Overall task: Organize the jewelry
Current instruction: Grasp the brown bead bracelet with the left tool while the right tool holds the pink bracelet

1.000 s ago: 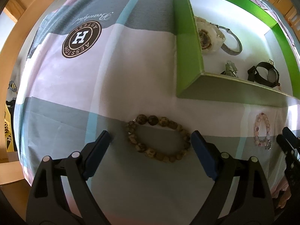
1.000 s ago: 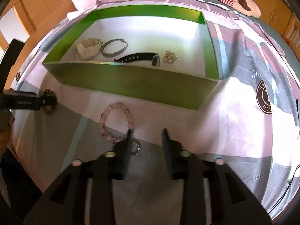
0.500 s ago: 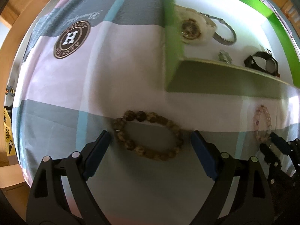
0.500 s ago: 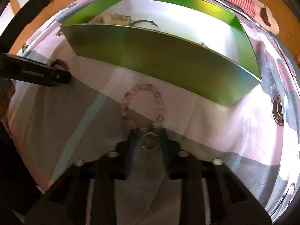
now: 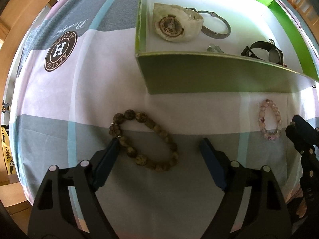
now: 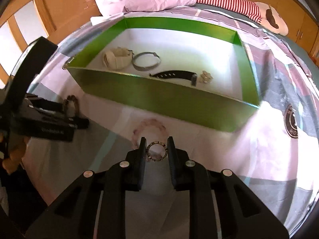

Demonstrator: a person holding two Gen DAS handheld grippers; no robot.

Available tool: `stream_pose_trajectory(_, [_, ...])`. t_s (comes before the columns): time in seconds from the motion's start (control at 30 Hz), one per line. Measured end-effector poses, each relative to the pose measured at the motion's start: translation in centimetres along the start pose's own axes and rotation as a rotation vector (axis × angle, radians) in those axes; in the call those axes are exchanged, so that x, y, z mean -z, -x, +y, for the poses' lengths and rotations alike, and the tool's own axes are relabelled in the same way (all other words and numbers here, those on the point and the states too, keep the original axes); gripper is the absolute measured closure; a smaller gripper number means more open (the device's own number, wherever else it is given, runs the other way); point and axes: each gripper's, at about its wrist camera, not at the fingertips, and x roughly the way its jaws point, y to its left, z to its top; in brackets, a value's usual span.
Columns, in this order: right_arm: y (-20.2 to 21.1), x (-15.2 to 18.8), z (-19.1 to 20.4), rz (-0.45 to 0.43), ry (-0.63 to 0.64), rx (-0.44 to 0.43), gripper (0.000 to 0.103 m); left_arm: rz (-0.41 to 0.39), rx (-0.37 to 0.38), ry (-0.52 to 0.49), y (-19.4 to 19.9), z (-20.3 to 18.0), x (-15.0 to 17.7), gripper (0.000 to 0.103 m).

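between the right gripper (image 6: 156, 147) fingers sits the pink bracelet's (image 5: 270, 119) ring charm, pinched now; jaws were spread a sec ago, so that one's ready to go to the green box (image 6: 179, 101). left gripper (image 5: 159, 149) has moved over the brown bracelet (image 5: 145, 141), jaws wide but just narrowing, one finger touching beads, no grip yet. both bracelets on the bedsheet (image 5: 69, 99) w/ box just beyond.
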Motion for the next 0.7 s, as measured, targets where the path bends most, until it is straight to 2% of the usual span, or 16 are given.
stream_pose_trajectory(0.1, [-1.2,-0.1,0.9,0.025,0.024,0.023,0.082,-0.002,-0.001,-0.004,-0.1,0.2,0.0,0.021])
stream_pose_trajectory(0.27, [-2.2,0.2,1.6,0.034,0.058,0.123,0.082,0.001,0.006,-0.002,0.0,1.8,-0.1,0.020])
stream_pose_trajectory(0.7, [-3.0,0.5,0.8,0.049,0.025,0.086,0.077,0.002,-0.001,-0.009,0.3,1.6,0.0,0.019])
